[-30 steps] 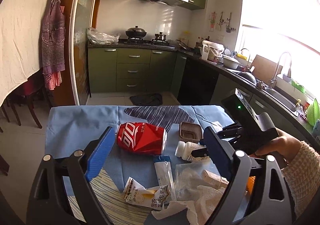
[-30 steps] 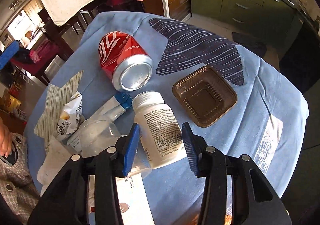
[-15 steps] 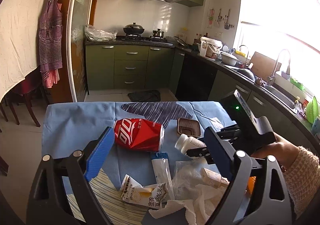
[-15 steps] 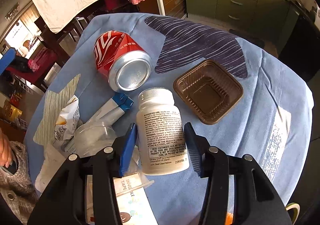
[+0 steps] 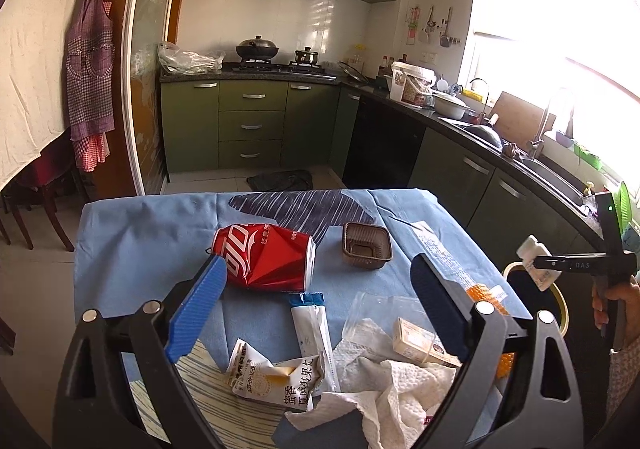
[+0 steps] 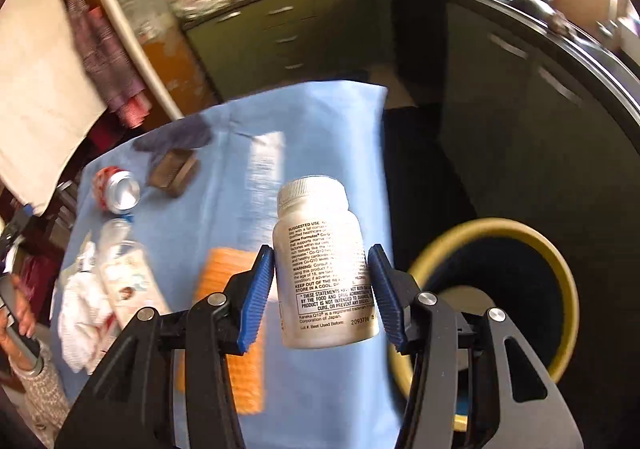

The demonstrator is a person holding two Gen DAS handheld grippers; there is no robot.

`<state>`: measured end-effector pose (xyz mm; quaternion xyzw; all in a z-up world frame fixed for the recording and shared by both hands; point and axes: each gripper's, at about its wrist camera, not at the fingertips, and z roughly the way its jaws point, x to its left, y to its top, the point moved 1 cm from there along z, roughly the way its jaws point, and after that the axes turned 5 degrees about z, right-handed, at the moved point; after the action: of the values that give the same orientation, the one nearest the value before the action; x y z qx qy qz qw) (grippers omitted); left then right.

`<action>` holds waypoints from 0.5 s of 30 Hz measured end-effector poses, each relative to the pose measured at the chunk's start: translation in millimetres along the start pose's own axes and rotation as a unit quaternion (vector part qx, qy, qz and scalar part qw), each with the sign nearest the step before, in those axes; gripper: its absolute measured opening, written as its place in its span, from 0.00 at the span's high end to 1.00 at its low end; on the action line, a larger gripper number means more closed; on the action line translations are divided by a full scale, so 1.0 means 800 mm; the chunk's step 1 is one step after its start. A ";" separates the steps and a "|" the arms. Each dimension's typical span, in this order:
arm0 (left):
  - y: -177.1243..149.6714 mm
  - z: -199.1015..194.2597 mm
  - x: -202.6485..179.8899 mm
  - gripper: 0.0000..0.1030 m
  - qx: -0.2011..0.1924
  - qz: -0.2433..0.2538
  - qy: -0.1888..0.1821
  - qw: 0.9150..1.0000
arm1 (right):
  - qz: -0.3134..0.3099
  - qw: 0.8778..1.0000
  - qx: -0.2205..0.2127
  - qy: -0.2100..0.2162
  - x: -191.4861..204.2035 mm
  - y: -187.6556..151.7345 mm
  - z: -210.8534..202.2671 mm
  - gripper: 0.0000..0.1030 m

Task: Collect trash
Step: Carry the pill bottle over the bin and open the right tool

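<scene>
Your right tongs (image 6: 322,285) are clamped on the white plastic pill bottle (image 6: 322,269), ribbed blue pads against its smooth printed label, cap pointing away; the bottle hangs clear of the worktop (image 6: 320,129), near the yellow-rimmed round bin (image 6: 560,269). Your left tongs (image 5: 308,309) stand wide apart, gripping nothing. Between their fingers, nearest, lie crumpled white paper towel (image 5: 400,405) and a torn snack wrapper (image 5: 276,377); farther, a dented red aluminium can (image 5: 266,263) on its side and a ridged brown plastic tray (image 5: 366,245), all on blue cloth.
</scene>
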<state>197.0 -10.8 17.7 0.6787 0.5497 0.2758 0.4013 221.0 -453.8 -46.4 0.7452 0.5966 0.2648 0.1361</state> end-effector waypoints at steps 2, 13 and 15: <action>-0.001 0.002 -0.003 0.14 0.003 0.005 -0.001 1.000 | 0.041 0.998 0.008 -0.036 -0.051 -0.012 0.006 0.53; -0.006 0.014 -0.012 0.14 0.022 0.014 -0.002 1.000 | 0.121 0.986 0.051 -0.101 -0.142 -0.039 0.065 0.52; -0.007 0.013 -0.013 0.14 0.023 0.015 -0.003 1.000 | 0.123 0.986 0.047 -0.105 -0.144 -0.038 0.065 0.52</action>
<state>200.5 -23.0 8.3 0.6969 0.5446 0.2668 0.3829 207.9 -550.6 -131.6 0.8423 0.4946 0.1711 0.1291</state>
